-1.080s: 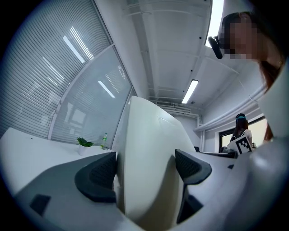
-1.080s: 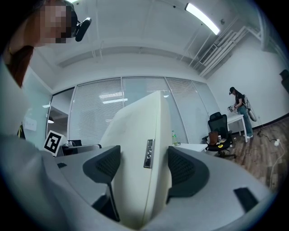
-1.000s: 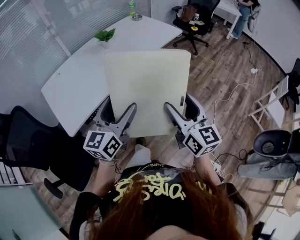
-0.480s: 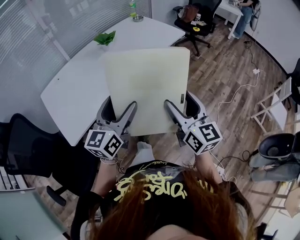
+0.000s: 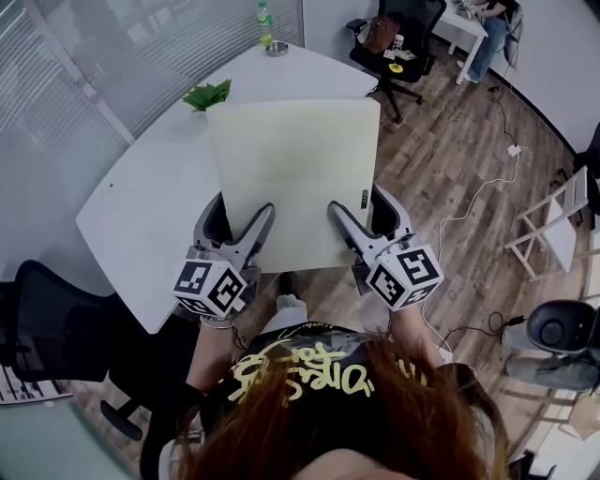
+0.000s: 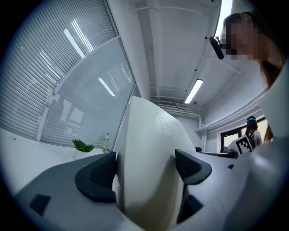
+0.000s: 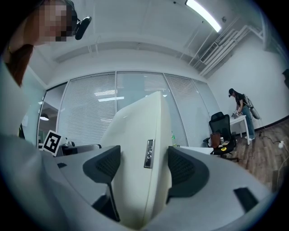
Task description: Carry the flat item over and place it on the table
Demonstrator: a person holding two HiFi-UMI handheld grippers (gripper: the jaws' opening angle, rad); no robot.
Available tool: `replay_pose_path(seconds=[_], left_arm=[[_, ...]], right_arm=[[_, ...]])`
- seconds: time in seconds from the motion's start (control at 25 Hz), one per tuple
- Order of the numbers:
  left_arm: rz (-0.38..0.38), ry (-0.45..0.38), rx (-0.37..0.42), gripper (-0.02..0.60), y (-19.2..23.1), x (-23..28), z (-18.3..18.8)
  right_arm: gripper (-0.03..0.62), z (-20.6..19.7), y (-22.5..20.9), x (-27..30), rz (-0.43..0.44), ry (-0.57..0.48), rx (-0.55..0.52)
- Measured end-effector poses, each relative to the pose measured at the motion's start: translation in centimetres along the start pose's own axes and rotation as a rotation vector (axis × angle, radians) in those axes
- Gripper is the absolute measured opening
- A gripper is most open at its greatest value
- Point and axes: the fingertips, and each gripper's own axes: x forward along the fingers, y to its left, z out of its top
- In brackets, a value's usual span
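Note:
A flat cream board (image 5: pixel 295 178) is held level in front of me, its far edge over the near rim of the white curved table (image 5: pixel 150 187). My left gripper (image 5: pixel 239 214) is shut on the board's near edge at the left. My right gripper (image 5: pixel 360 206) is shut on the near edge at the right, beside a small metal label. In the left gripper view the board (image 6: pixel 149 149) fills the gap between the dark pads (image 6: pixel 97 173). The right gripper view shows the board (image 7: pixel 135 140) clamped edge-on between the pads (image 7: pixel 183 169).
A green plant (image 5: pixel 208 94) and a bottle (image 5: pixel 263 21) stand on the table's far part. A black chair (image 5: pixel 47 319) is at the left and another (image 5: pixel 398 37) at the top. A person (image 5: pixel 487 28) stands at a far desk. A cable (image 5: pixel 469 202) crosses the wooden floor.
The table, the plant and the bottle have slid lower and nearer in the head view. Both grippers hold the board just as before.

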Motion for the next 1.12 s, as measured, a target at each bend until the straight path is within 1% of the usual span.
replay_pose_path(seconds=[0.2,0.6,0.92,1.12], left_arm=[[-0.006,0.000,-0.005,0.405,3.8,4.4,1.3],[-0.013,0.012,-0.006,0.405,10.6,11.1,4.4],[-0.037,0.020,-0.003,0.405,14.8,15.6,5.8],[-0.037,0.023,-0.004,0.405,16.4,16.5,5.7]], right_arm=[[0.334,0.7,-2.1,5.5,-0.006,-0.006,-0.004],[0.334,2.3,-4.4,14.9,-0.014,-0.007,0.003],[0.334,2.9,-6.2,20.5,-0.043,-0.014,0.008],[0.334,2.4,-6.5,22.2,-0.048,-0.011,0.012]])
